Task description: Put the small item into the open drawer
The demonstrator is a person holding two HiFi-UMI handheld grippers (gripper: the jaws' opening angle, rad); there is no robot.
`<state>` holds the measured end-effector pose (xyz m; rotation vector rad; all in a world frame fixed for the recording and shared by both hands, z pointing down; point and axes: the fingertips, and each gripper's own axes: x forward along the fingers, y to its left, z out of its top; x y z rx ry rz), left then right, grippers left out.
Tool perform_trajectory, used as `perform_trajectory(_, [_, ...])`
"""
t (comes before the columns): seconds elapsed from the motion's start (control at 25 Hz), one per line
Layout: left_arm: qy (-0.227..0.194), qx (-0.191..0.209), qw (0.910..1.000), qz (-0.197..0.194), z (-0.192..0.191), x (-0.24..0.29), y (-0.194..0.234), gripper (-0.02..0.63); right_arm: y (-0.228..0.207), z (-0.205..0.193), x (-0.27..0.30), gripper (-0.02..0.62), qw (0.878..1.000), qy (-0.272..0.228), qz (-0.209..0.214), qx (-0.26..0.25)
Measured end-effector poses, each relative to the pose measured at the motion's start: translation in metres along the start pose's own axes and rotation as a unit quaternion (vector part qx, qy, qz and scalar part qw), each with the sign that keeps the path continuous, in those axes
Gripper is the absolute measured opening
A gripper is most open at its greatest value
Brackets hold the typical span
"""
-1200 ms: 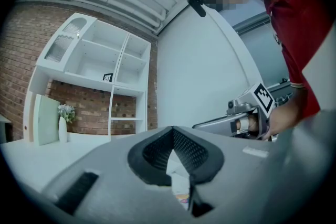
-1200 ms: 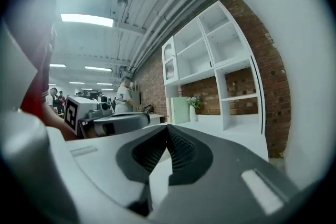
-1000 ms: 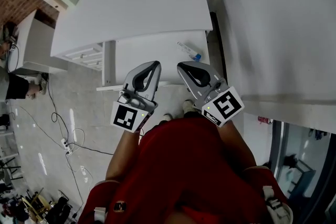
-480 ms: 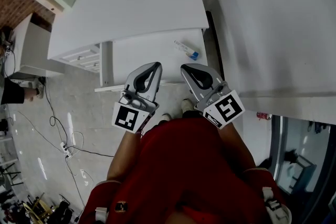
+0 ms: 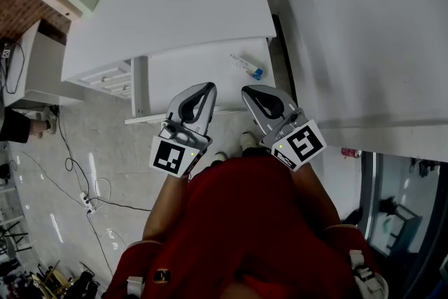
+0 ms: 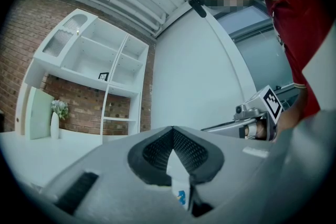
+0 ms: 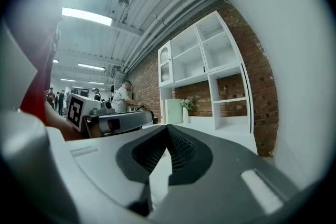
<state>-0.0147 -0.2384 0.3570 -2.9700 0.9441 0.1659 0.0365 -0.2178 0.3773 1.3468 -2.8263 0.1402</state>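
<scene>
Head view: blue-capped tube (image 5: 247, 67) lies slantwise near the tabletop's (image 5: 185, 73) right edge, ahead of the clenched, empty right tool (image 5: 245, 89), farther from the equally clenched left tool (image 5: 208, 86).

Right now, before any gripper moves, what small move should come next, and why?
Probably open the right gripper and ease it forward toward the small blue-capped tube. Both grippers are shut and empty, the tube lies untouched on the white surface, and the right one is nearer than the left gripper.
</scene>
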Motion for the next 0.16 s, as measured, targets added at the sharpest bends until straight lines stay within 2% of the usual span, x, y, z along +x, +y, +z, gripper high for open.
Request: perform_trajectory(0.16, [0.0, 0.0, 1.0, -0.003, -0.0022, 0.0028, -0.001, -0.002, -0.0032, -0.0039, -0.0015, 0.011, 1.0, 0.003, -0.002, 0.001])
